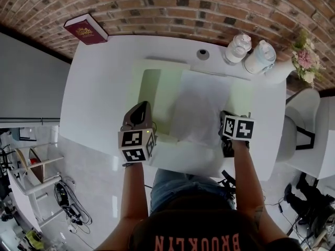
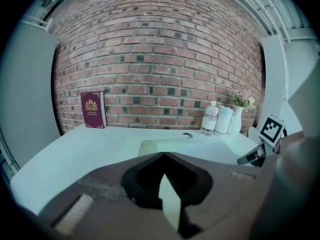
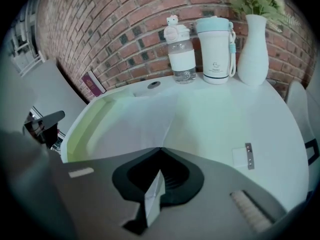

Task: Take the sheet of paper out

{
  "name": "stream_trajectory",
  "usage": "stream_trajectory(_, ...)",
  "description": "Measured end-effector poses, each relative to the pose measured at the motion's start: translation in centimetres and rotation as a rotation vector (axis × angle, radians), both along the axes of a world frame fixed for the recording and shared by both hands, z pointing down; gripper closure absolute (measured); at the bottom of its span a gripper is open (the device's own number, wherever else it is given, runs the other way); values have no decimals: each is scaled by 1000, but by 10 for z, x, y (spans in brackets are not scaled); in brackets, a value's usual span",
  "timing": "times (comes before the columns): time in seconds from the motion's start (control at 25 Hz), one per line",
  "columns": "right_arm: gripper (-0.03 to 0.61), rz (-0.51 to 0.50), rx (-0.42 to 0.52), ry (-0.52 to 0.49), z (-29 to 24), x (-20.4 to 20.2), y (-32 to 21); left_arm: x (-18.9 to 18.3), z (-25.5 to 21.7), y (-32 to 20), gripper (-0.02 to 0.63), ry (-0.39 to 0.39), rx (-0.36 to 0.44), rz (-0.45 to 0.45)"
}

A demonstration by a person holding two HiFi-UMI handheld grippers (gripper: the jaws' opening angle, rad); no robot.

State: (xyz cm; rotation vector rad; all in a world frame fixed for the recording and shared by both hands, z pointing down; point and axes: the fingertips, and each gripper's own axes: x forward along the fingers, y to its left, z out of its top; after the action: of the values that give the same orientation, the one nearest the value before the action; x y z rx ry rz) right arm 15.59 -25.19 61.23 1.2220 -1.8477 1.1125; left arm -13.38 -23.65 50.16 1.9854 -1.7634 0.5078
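The person's dark shirt (image 1: 196,242) carries "BROOKLYN" in orange capitals, upside down from the head view. The maroon book (image 2: 93,109) against the brick wall (image 2: 165,59) bears a gold crest with lettering beneath, probably a title, too small to read.

The person wears a dark short-sleeved T-shirt (image 1: 201,237) with orange "BROOKLYN" lettering and blue jeans (image 1: 175,184), and the grey-brown left gripper (image 1: 140,109) and the right gripper (image 1: 225,118) each carry a white cube (image 1: 137,145) printed with black square markers.
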Motion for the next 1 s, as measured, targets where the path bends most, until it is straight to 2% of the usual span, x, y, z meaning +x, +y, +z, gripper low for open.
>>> stream_trajectory(0.2, 577, 17, 9, -1, -1, 20, 5, 21, 0, 2, 614, -1, 7, 17)
stream_trajectory(0.6, 577, 25, 67, 9, -17, 44, 11, 41, -10, 12, 614, -10, 39, 29)
stream_trajectory(1.0, 577, 64, 173, -67, -62, 45, 11, 47, -29, 26, 614, -16, 99, 37)
